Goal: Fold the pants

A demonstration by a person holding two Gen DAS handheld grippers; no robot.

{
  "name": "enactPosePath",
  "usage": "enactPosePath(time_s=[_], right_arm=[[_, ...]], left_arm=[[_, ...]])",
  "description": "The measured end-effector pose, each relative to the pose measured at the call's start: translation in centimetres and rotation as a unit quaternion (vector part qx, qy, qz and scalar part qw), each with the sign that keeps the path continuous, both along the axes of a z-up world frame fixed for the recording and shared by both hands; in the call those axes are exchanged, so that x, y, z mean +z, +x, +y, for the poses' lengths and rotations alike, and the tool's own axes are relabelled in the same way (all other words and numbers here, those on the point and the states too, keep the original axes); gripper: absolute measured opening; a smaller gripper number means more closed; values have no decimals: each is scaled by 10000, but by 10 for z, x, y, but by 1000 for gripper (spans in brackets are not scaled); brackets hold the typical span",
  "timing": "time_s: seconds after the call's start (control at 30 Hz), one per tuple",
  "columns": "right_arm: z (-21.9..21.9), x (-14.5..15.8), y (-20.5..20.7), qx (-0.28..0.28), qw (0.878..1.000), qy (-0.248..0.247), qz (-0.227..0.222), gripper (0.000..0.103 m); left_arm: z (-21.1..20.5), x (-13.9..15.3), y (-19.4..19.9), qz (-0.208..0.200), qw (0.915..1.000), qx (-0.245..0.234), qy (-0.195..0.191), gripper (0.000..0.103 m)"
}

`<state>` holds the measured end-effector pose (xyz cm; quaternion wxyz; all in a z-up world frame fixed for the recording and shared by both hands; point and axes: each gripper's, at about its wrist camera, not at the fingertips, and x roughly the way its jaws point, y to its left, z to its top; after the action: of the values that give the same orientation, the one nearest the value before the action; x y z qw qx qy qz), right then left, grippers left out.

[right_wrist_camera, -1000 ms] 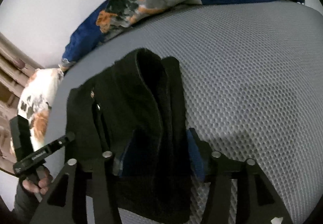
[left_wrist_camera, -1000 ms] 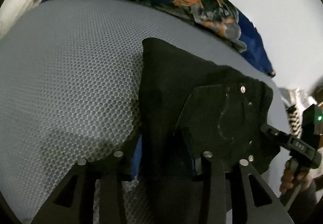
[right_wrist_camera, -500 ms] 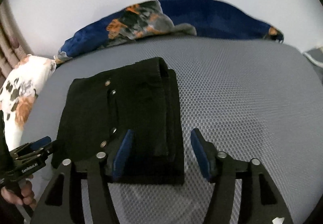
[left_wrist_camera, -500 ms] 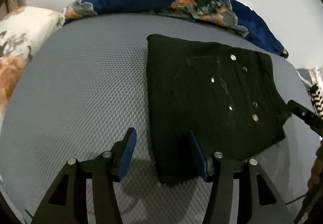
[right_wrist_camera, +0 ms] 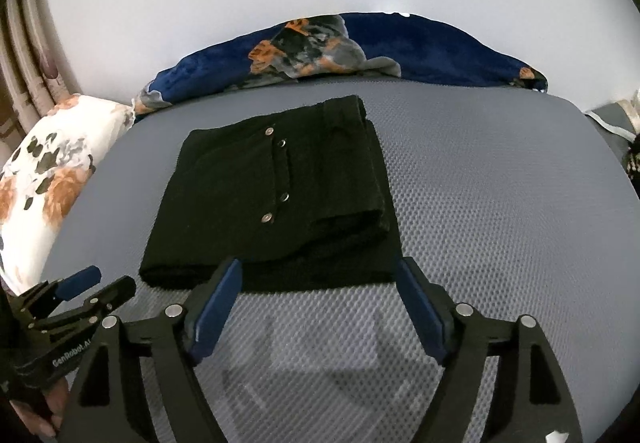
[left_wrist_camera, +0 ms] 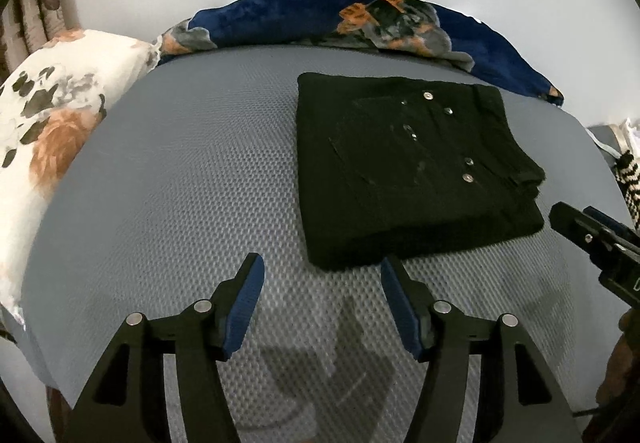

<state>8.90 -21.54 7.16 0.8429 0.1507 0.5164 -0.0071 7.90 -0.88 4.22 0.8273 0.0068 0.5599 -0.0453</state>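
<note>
Though folded flat, pants (right_wrist_camera: 276, 199) underside hidden.

I am looking across a grey mesh-textured mattress (left_wrist_camera: 192, 179). The folded black pants (left_wrist_camera: 404, 171) lie flat on it, a squarish stack with small metal studs showing on top. Beyond the pants, along the mattress's far edge by the wall, lies a navy blanket (left_wrist_camera: 400, 27) with orange and grey patches. To the left of the pants, well apart from them, a white floral pillow (left_wrist_camera: 56, 123) rests at the mattress's left edge, its end near the blanket.
</note>
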Motion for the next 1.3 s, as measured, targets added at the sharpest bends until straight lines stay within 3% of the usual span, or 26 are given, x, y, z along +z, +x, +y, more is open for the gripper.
enactPosePath(time_s=[0.53, 1.3], right_arm=[[20, 8, -28, 106, 9996, -242, -75, 79], [23, 6, -32, 113, 9996, -239, 33, 79]], left_arm=[[-5, 14, -31, -155, 9998, 42, 73, 62], [0, 20, -33, -224, 9996, 164, 84, 62]])
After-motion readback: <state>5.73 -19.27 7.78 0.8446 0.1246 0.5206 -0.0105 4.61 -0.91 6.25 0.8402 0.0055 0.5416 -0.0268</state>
